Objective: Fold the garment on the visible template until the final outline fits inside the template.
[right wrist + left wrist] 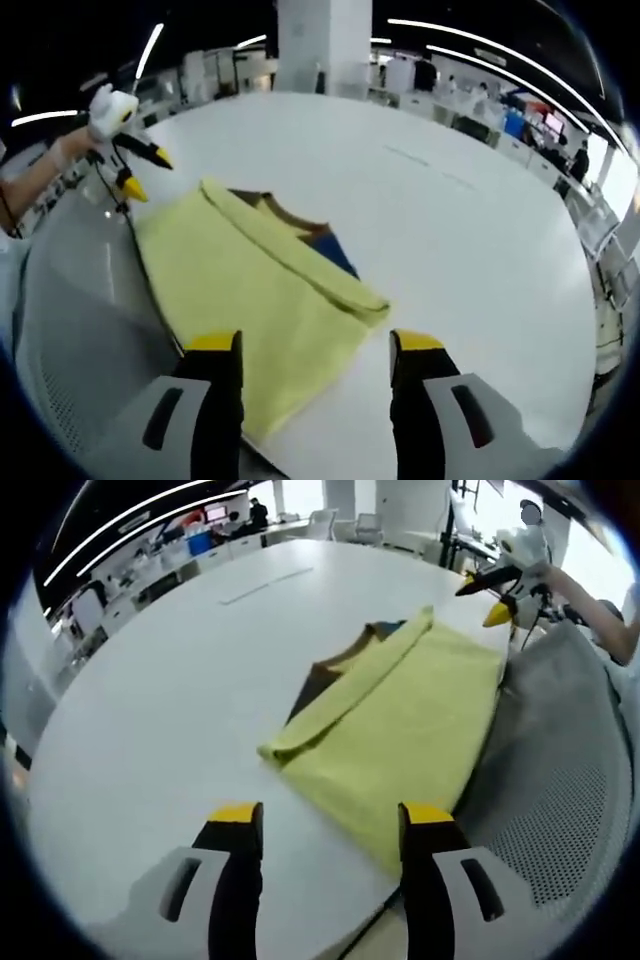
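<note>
A yellow garment lies folded over on itself on the white table, close to the table's edge. A brown and blue template peeks out from under its far side. My left gripper hovers open above the garment's near corner, holding nothing. In the right gripper view the same garment covers most of the template. My right gripper is open over its near end, nothing between the jaws. Each gripper appears across the cloth in the other's view: right gripper, left gripper.
A grey mesh chair stands against the table edge beside the garment, also seen as the chair on the left. A person's hand holds the far gripper. Desks and chairs line the room beyond the table.
</note>
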### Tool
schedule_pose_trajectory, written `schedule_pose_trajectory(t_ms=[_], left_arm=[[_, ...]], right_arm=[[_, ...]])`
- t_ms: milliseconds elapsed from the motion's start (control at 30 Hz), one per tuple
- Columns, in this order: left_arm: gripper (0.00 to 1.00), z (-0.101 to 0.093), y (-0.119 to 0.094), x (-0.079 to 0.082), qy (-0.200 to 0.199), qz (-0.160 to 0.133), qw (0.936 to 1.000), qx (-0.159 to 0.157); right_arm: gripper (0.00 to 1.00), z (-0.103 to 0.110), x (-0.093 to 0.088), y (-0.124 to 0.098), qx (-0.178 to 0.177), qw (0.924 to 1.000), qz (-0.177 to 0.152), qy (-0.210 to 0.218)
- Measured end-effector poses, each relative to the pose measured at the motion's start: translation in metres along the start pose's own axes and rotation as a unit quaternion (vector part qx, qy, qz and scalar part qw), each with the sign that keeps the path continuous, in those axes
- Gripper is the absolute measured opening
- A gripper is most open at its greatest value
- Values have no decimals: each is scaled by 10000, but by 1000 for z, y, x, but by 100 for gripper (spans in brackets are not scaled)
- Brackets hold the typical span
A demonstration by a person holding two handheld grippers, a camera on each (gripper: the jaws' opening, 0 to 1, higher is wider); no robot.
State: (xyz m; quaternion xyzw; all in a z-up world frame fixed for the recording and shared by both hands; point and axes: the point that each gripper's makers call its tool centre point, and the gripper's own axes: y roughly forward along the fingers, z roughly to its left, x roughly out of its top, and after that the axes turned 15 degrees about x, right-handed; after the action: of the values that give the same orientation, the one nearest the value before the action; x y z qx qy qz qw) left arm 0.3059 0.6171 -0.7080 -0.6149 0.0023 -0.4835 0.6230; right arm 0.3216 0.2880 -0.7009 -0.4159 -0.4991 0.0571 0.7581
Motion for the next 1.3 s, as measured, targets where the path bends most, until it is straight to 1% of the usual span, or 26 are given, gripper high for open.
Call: schedule_pose_trajectory(t_ms=[67,133,233,467,600,733,800,900,967,1033,1100,1200,1233,1267,1300], left_arm=[[48,2,2,1,3,-49,10000,23],[47,3,3,1,-43,-29,10000,30],[45,4,6,2,-109,-47,9999,24],[43,6,13,1,-186,-43,9998,39],[40,7,17,2,-199,-60,9998,36],[40,7,19,5,-266,-119,9996,13],[39,8,21,8,-297,-170,9994,8],[35,11,25,9,-380,-185,9991,24],[33,10,29,12,-606,-236,9979,-50],[31,9,33,13,-688,-257,9973,-51],[29,8,38,13,-612,-223,9979,-4],[29,11,44,11,-438,-130,9989,108],[29,14,46,11,-354,-106,9991,215],[28,21,48,9,-122,-80,9989,443],[27,23,49,9,14,-66,9988,481]], right_arm=[[55,-2,0,1,2,10000,-6,26],[54,-4,1,2,10,10000,-17,51],[48,-4,3,5,47,10000,-57,61],[43,-6,5,15,138,9998,-42,112],[39,-8,7,18,163,9997,-56,145],[36,-11,7,21,153,9998,-13,148],[35,-12,7,21,168,9997,-39,198],[33,-15,6,22,163,9996,-7,240],[32,-15,5,22,185,9994,-2,281],[31,-14,4,23,218,9992,-13,339],[30,-15,3,24,198,9992,5,335],[29,-18,1,24,174,9991,32,373],[28,-18,0,24,173,9991,40,397],[28,-20,-2,25,164,9989,75,441],[28,-20,-3,24,155,9989,84,439]])
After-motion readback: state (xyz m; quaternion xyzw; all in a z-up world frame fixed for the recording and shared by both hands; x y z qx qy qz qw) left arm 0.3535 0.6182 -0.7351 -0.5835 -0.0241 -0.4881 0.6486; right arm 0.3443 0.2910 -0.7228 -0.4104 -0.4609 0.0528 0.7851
